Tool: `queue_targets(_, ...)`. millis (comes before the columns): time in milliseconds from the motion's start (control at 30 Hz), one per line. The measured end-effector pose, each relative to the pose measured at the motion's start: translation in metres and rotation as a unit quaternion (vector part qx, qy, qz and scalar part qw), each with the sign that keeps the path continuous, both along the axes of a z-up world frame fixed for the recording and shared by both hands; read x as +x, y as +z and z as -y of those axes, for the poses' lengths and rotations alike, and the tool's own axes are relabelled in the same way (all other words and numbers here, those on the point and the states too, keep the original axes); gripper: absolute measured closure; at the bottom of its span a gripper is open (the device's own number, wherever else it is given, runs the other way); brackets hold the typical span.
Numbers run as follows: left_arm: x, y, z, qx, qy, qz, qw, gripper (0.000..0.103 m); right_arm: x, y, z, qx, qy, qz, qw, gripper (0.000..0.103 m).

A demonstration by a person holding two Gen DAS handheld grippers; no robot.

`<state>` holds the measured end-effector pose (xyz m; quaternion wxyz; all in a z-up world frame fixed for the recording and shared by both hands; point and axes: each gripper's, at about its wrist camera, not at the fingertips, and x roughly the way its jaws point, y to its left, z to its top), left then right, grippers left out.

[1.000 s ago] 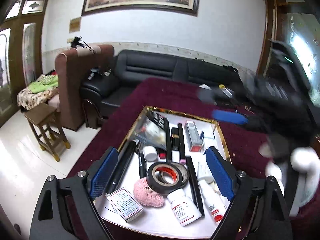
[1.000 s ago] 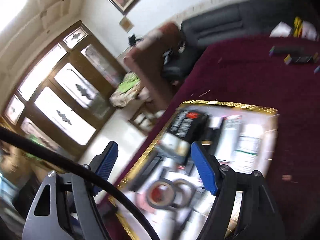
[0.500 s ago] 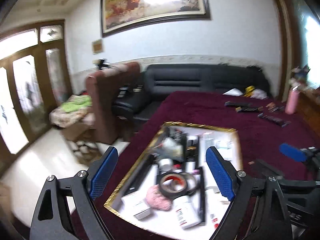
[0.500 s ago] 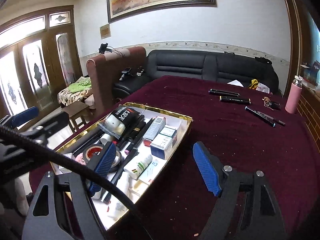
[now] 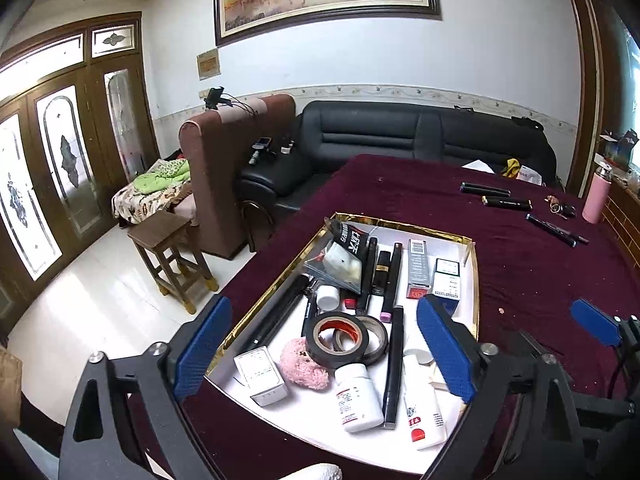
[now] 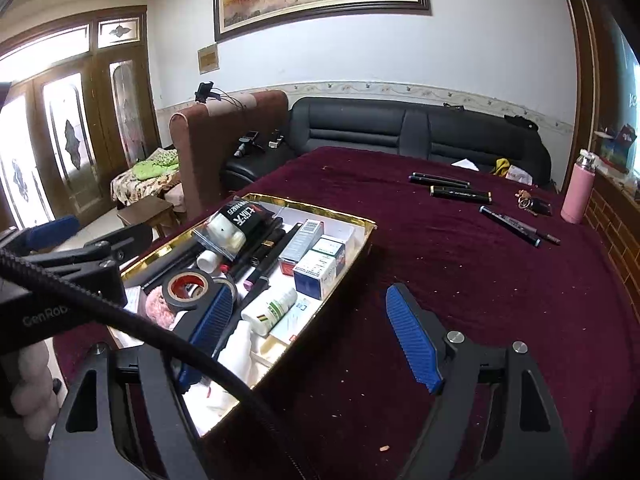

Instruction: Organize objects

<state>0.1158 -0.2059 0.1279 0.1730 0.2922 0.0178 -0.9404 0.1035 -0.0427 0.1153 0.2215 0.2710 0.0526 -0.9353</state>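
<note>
A gold-rimmed white tray on the maroon table holds black tape rolls, a pink fuzzy item, white pill bottles, pens, small boxes and a black pouch. The tray also shows in the right wrist view. My left gripper is open and empty, above the tray's near end. My right gripper is open and empty over the tray's right rim. Several dark markers lie loose on the far cloth.
A pink bottle and keys sit at the table's far right. A black sofa, brown armchair and wooden stool stand beyond the table's left edge. A black cable crosses the right wrist view.
Both views have steadied from blur. The left gripper has drawn closer over the tray. The right gripper has swung level, with the tray at its left.
</note>
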Motion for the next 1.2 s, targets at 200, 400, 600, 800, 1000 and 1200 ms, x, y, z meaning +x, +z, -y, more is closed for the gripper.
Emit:
queue_targets(200,-0.001,-0.006,0.0,-0.004,0.008,0.005,0.9999,0.01,-0.001,-0.008,0.006,0.022,0.002,0.007,1.0,0.023)
queue_targets(400,-0.001,-0.008,0.005,-0.008,0.024,0.007,0.9997,0.01,-0.003,-0.012,0.008,0.024,0.003,0.016,1.0,0.023)
queue_targets(600,0.0,-0.009,0.004,-0.018,0.03,0.006,0.9994,0.01,-0.002,-0.012,0.008,0.027,0.003,0.016,1.0,0.023)
queue_targets(800,-0.003,-0.013,-0.008,-0.022,0.022,0.019,0.9994,0.01,-0.001,-0.012,0.001,0.031,-0.003,0.016,0.999,0.023)
queue_targets(1000,-0.005,-0.012,-0.032,-0.023,-0.008,0.021,0.9995,0.01,-0.003,-0.013,-0.018,0.027,-0.019,0.022,0.999,0.023)
queue_targets(1200,-0.007,-0.011,-0.043,-0.039,-0.001,0.03,0.9988,0.01,-0.007,-0.014,-0.025,0.026,-0.018,0.028,0.999,0.023)
